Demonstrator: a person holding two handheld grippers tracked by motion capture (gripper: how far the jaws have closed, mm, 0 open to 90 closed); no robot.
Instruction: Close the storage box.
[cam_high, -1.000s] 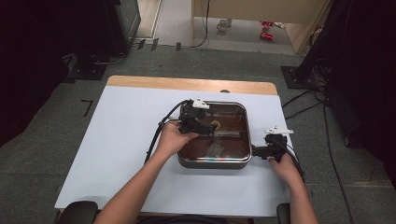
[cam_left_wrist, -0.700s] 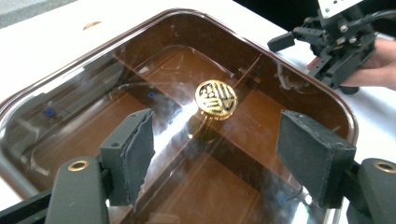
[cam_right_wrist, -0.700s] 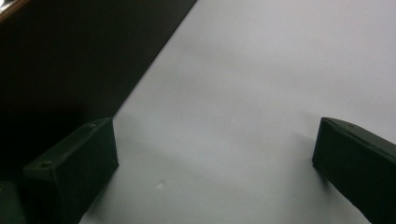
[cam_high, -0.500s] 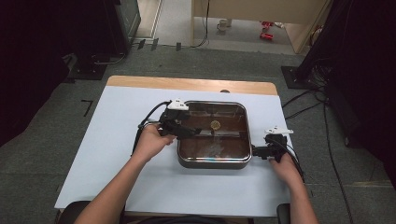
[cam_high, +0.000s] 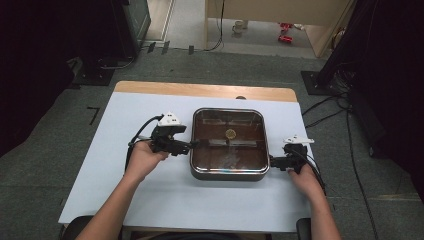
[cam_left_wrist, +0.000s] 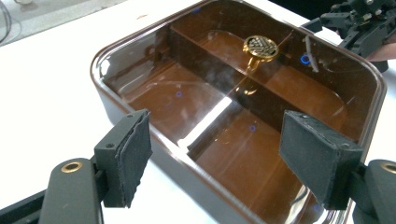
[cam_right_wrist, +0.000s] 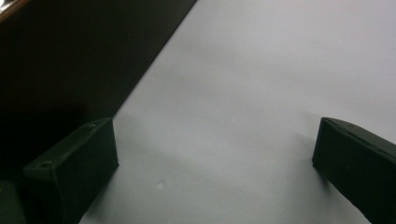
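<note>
In the left gripper view, the left gripper (cam_left_wrist: 212, 163) stands with its jaws spread wide and nothing between the pads (cam_left_wrist: 133, 156). The two black jaws rise from the bottom corners of the frame and bracket the near edge of the pan (cam_left_wrist: 140, 135), a rounded square vessel with a dark outer wall and a glossy brown inside. A low divider (cam_left_wrist: 215, 77) runs across the pan and splits it into two compartments. A small gold round fitting (cam_left_wrist: 260, 45) sits on the divider in the upper centre of the frame. At the upper right corner, the other gripper shows just past the pan's far rim.

In the high view, the left gripper (cam_high: 192, 145) lies at centre left, its tips at the pan's (cam_high: 197, 150) left rim; whether they touch it I cannot tell. The left hand (cam_high: 145, 157) holds it from below left.

The right gripper (cam_right_wrist: 215, 168) also has its jaws wide apart and holds nothing. In the right gripper view they stand over the pale table surface (cam_right_wrist: 261, 84), with the pan's dark wall (cam_right_wrist: 79, 60) filling the upper left. In the high view, the right gripper (cam_high: 274, 162) sits at centre right, just beside the pan's lower right corner, held by the right hand (cam_high: 305, 177).

The pan rests in the middle of the white tabletop (cam_high: 125, 200).
</note>
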